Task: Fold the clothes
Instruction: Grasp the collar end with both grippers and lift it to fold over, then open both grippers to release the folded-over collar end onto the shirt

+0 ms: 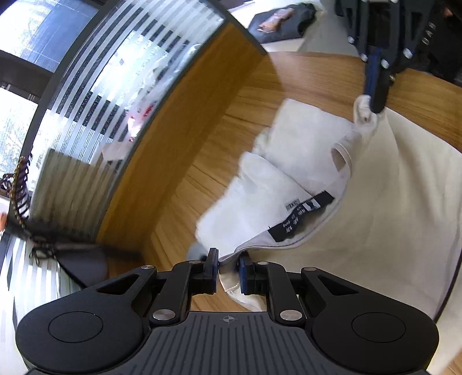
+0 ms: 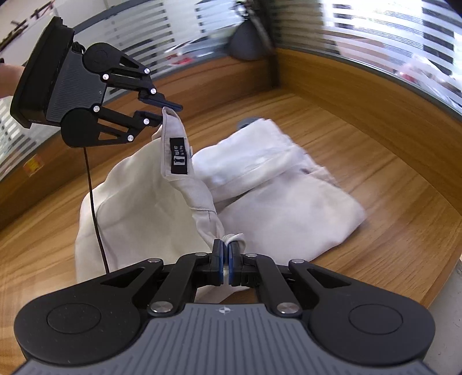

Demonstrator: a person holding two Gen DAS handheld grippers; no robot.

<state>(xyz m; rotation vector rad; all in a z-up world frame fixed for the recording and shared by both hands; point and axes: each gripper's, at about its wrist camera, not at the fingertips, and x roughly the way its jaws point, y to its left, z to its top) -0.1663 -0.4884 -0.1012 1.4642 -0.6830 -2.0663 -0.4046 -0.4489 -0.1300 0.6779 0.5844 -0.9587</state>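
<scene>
A cream-white garment (image 1: 303,161) with a black label (image 1: 300,219) on its waistband lies partly folded on the wooden table (image 1: 317,78). My left gripper (image 1: 228,256) is shut on one end of the waistband, lifted off the table. At the top right of the left wrist view, my right gripper (image 1: 372,108) pinches the other end. In the right wrist view the right gripper (image 2: 226,245) is shut on a bunched bit of the garment (image 2: 288,207). The left gripper (image 2: 166,111) holds the waistband corner up at the upper left, the label (image 2: 179,155) hanging below it.
A wooden partition (image 1: 184,121) with striped frosted glass rings the table. A dark bag (image 1: 80,262) stands against it, the same bag (image 2: 247,40) showing at the far corner. Dark folded clothes (image 1: 280,23) lie on a white surface beyond. The table edge (image 2: 433,294) runs close on the right.
</scene>
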